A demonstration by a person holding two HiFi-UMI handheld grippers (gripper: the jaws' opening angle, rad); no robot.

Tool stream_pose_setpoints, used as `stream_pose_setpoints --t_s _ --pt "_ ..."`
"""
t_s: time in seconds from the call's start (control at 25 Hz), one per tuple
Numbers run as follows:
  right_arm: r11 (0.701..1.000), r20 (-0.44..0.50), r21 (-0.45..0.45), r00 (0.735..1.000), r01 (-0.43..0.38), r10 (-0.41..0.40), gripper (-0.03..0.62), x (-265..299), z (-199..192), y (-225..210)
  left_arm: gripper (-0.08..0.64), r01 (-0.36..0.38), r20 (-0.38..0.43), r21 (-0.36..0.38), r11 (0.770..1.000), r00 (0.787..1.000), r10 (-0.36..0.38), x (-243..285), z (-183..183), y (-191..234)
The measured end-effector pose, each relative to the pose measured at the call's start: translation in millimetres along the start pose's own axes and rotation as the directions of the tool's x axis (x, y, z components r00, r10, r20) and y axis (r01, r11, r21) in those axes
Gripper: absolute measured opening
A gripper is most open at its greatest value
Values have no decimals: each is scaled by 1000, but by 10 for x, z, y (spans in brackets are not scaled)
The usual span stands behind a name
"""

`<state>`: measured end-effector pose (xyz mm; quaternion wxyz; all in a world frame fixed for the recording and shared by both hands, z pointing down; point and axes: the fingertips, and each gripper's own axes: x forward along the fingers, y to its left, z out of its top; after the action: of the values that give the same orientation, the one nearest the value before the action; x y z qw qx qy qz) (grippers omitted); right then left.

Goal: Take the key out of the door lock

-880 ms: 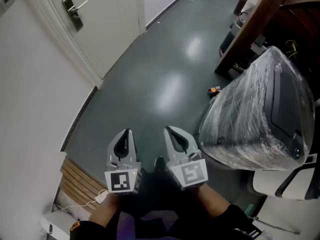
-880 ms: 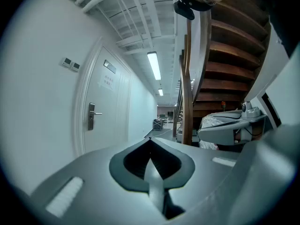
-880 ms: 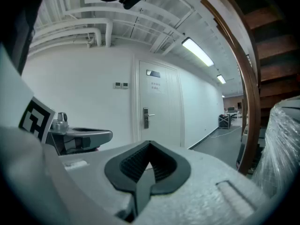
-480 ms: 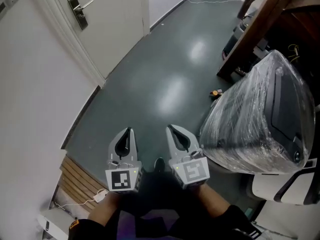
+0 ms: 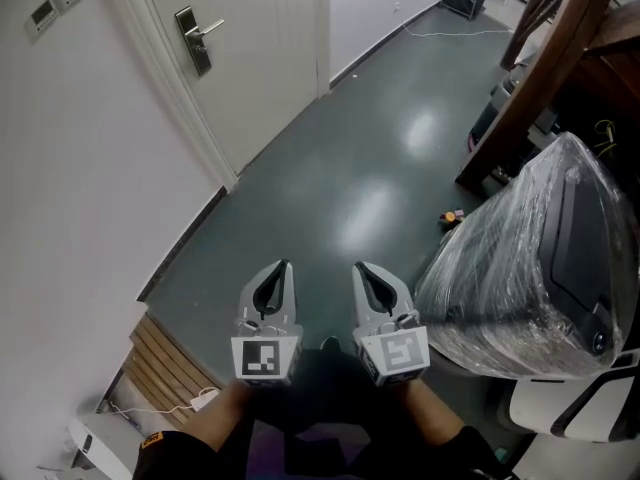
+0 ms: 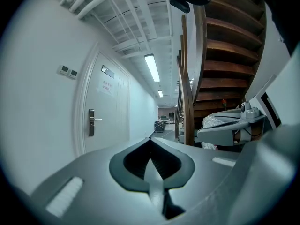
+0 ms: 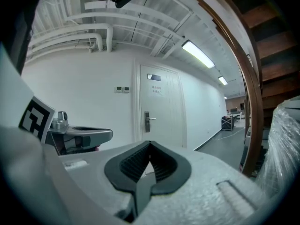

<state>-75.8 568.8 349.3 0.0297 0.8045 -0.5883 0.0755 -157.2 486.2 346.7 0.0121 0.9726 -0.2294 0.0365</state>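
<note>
I can read no words anywhere. The notice on the door and the plate above it are too small to read. The cubes on my left gripper and right gripper bear only square markers, no letters.

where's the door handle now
In the head view, the door handle sits upper left on the white door, ahead and left of the left gripper.
</note>
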Motion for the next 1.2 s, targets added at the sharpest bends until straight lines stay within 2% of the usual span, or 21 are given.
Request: stream_pose_setpoints --t_s 0.24,0.4,0.52,0.84,1.0,1.2 --pt "999 9 -37 999 -33 34 -8 191 -6 -15 18 -16 -16 7 1000 1000 16 130 -38 41" --pt "997 7 -44 998 -55 56 -8 326 -50 -1 18 -60 -30 6 998 998 60 142 -65 105" --pt "997 10 -33 998 -66 66 -8 476 -48 42 18 -102 -53 -18 995 994 101 151 -59 254" --pt "995 -29 -46 996 -87 85 -8 951 -26 104 18 -144 -92 -56 988 986 138 450 -224 698" --pt "997 -103 -48 993 -68 63 -8 1214 -89 38 18 -124 -102 -75 989 988 116 751 -343 871" --pt "996 -120 -49 990 -76 69 -8 1834 -41 85 18 -118 -97 -96 988 989 109 1168 -360 1281"
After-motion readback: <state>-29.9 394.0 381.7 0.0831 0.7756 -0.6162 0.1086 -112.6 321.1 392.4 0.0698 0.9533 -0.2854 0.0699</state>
